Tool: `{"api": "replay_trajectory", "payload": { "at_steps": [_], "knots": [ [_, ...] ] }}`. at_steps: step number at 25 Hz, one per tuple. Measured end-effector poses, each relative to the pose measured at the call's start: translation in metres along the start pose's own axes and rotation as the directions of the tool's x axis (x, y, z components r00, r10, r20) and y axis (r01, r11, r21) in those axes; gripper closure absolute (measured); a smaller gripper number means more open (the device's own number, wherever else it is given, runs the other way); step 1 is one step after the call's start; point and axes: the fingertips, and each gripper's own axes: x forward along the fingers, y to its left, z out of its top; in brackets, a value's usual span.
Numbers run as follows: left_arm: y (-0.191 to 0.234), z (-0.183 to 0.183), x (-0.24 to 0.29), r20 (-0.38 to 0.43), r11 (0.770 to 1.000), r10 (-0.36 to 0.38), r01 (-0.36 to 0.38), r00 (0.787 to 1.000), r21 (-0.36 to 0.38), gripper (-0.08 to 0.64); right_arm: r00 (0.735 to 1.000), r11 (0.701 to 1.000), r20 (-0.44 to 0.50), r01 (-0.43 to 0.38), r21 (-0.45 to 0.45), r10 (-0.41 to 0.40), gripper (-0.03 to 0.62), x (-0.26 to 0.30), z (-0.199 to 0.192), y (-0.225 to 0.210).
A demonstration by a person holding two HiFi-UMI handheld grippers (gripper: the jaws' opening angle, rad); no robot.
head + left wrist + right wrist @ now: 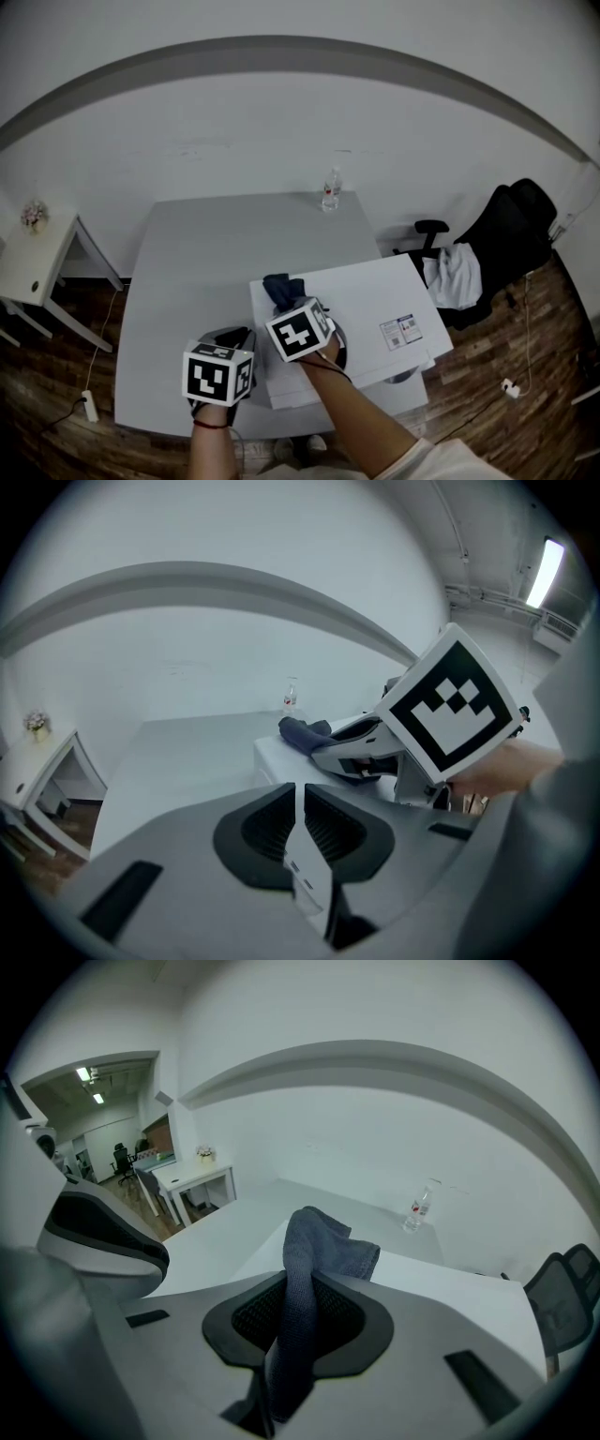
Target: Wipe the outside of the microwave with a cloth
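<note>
The white microwave (375, 309) stands on the front right of the grey table (206, 262), and I look down on its top. My right gripper (286, 302) is shut on a dark blue cloth (283, 289), which rests on the top's back left corner. In the right gripper view the cloth (323, 1246) runs up between the jaws of that gripper (300, 1288) and bunches beyond them over the microwave top (431, 1279). My left gripper (230, 339) hangs left of the microwave; its jaws (300, 794) stand almost together with nothing between them. From there I see the cloth (302, 733) ahead.
A water bottle (330, 190) stands at the table's far edge. A black office chair (511, 239) with a white garment (457, 274) is to the right. A small white side table (33, 253) is at the left, and a power strip (90, 405) lies on the wooden floor.
</note>
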Motion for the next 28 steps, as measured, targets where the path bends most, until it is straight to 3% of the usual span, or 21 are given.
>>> {"api": "replay_trajectory", "payload": {
  "at_steps": [6, 10, 12, 15, 17, 23, 25, 26, 28],
  "knots": [
    [0.006, -0.005, -0.007, -0.002, 1.000, 0.017, -0.017, 1.000, -0.012, 0.531, 0.999, 0.999, 0.014, -0.044, -0.001, 0.044, 0.512, 0.001, 0.005, 0.019],
    [0.007, -0.007, -0.010, -0.006, 1.000, 0.021, -0.021, 1.000, -0.012, 0.531, 0.983, 0.980, 0.029, -0.184, 0.081, 0.182, 0.512, 0.003, 0.000, 0.044],
    [0.008, -0.008, -0.012, -0.005, 1.000, 0.025, -0.025, 1.000, -0.014, 0.531, 0.943, 0.925, 0.114, -0.331, 0.189, 0.314, 0.512, -0.001, 0.010, 0.061],
    [0.007, -0.008, -0.014, 0.001, 1.000, 0.026, -0.026, 1.000, -0.008, 0.532, 0.862, 0.795, 0.243, -0.504, 0.338, 0.444, 0.514, -0.015, 0.022, 0.073],
    [0.001, -0.003, -0.015, 0.011, 1.000, 0.017, -0.017, 1.000, 0.001, 0.532, 0.833, 0.735, 0.306, -0.552, 0.393, 0.462, 0.514, -0.026, 0.028, 0.065],
    [-0.031, 0.014, -0.008, 0.037, 0.998, -0.057, 0.056, 0.998, 0.038, 0.531, 0.761, 0.592, 0.490, -0.643, 0.485, 0.425, 0.514, -0.078, 0.033, 0.002],
    [-0.043, 0.018, -0.004, 0.033, 0.995, -0.083, 0.081, 0.996, 0.060, 0.532, 0.763, 0.587, 0.519, -0.637, 0.500, 0.385, 0.514, -0.098, 0.023, -0.030],
    [-0.049, 0.020, -0.001, 0.029, 0.993, -0.095, 0.092, 0.995, 0.068, 0.532, 0.776, 0.603, 0.521, -0.617, 0.506, 0.356, 0.514, -0.108, 0.015, -0.048],
    [-0.058, 0.023, 0.005, 0.022, 0.991, -0.110, 0.108, 0.994, 0.081, 0.532, 0.823, 0.670, 0.494, -0.535, 0.514, 0.279, 0.514, -0.126, -0.007, -0.087]
  ]
}}
